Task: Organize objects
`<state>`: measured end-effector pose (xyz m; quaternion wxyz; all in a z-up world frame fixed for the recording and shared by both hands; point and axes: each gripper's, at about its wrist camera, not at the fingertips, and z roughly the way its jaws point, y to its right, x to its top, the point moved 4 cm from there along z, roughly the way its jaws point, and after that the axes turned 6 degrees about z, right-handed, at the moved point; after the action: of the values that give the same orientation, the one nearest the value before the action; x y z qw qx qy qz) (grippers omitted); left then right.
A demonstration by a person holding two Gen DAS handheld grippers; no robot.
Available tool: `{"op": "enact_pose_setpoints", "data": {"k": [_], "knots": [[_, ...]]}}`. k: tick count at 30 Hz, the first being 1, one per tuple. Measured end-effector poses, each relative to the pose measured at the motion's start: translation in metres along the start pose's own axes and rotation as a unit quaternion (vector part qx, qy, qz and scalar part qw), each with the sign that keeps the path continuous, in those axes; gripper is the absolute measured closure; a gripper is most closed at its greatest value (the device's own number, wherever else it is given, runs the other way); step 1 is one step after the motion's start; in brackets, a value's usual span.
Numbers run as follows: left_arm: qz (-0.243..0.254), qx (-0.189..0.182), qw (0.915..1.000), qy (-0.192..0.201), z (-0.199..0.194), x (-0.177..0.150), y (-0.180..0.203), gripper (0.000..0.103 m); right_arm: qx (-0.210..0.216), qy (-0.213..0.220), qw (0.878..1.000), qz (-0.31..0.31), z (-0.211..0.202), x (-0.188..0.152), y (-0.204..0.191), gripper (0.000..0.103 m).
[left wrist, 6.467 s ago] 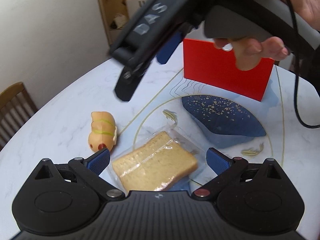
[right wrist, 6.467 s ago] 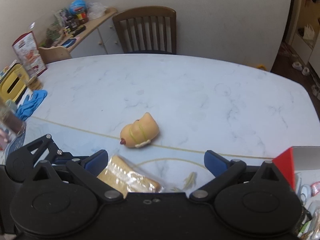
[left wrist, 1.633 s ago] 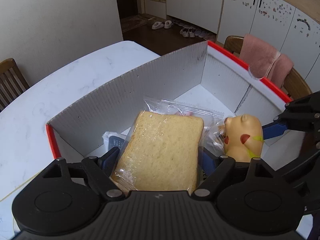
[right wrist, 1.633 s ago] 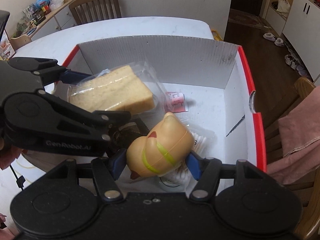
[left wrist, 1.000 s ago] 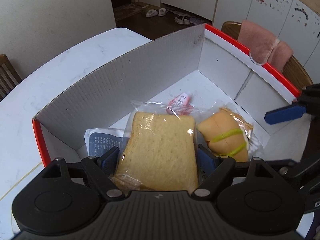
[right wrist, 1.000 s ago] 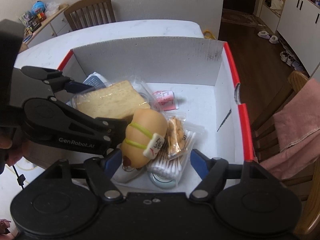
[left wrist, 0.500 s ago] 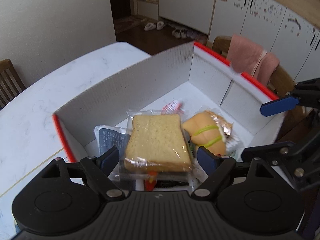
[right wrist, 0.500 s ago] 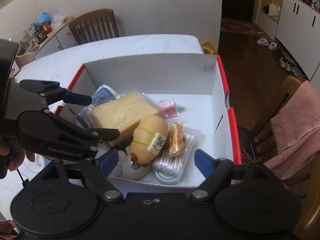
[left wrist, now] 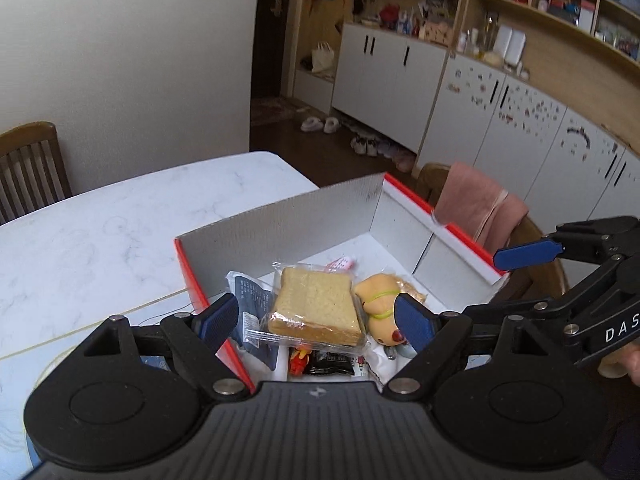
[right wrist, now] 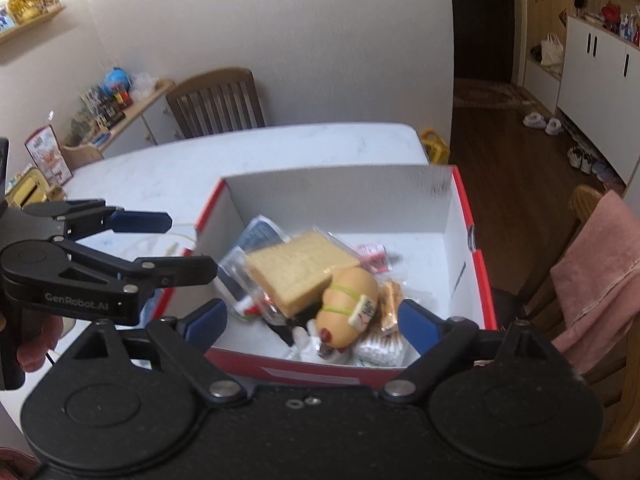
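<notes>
"GenRobot.AI" on left gripper (right wrist: 162, 245), "DAS" on right gripper (left wrist: 464, 284), both fingers apart, empty, above red-rimmed white cardboard box (left wrist: 280, 226), plastic-wrapped bread slice (left wrist: 318, 306) flat, tan hot-dog toy (right wrist: 348, 300) beside it, sausage tip toward near wall.

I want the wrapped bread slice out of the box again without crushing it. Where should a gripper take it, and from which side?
Take the bread slice across its two long side edges, coming straight down from above. It lies flat on top of the pile in the red box, broad face up, so its sides are exposed. The yellow toy sits close against its right edge, so that finger has little room, I think.
</notes>
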<state>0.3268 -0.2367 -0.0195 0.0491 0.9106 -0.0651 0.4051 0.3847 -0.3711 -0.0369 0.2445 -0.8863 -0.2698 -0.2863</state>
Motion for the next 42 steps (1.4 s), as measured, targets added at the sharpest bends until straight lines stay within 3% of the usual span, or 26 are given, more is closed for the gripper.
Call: {"op": "enact_pose_setpoints", "data": {"k": [8,12,21,26,34,42], "knots": [[-0.01,0.001,0.9996,0.027,-0.039,-0.007,0.003,0.018,0.01,0.048,0.999,-0.003,-0.023,-0.007,-0.019,0.001],[-0.01,0.009,0.9993,0.034,-0.051,-0.013,0.003,0.001,-0.004,0.076,0.997,-0.005,-0.034,-0.012,-0.024,0.0],[-0.009,0.026,0.998,0.058,-0.078,-0.031,0.005,0.001,-0.028,0.128,0.991,0.005,-0.055,-0.033,-0.029,0.0],[-0.004,0.036,0.9969,0.07,-0.091,-0.039,0.011,0.001,-0.031,0.135,0.99,0.001,-0.062,-0.043,-0.036,0.0],[-0.003,0.02,0.9965,0.081,-0.101,-0.045,0.019,0.001,-0.014,0.132,0.991,-0.004,-0.07,-0.05,-0.047,0.0],[-0.016,0.027,0.9968,0.074,-0.095,-0.046,0.015,0.001,-0.016,0.125,0.992,-0.006,-0.069,-0.053,-0.047,0.0]]}}
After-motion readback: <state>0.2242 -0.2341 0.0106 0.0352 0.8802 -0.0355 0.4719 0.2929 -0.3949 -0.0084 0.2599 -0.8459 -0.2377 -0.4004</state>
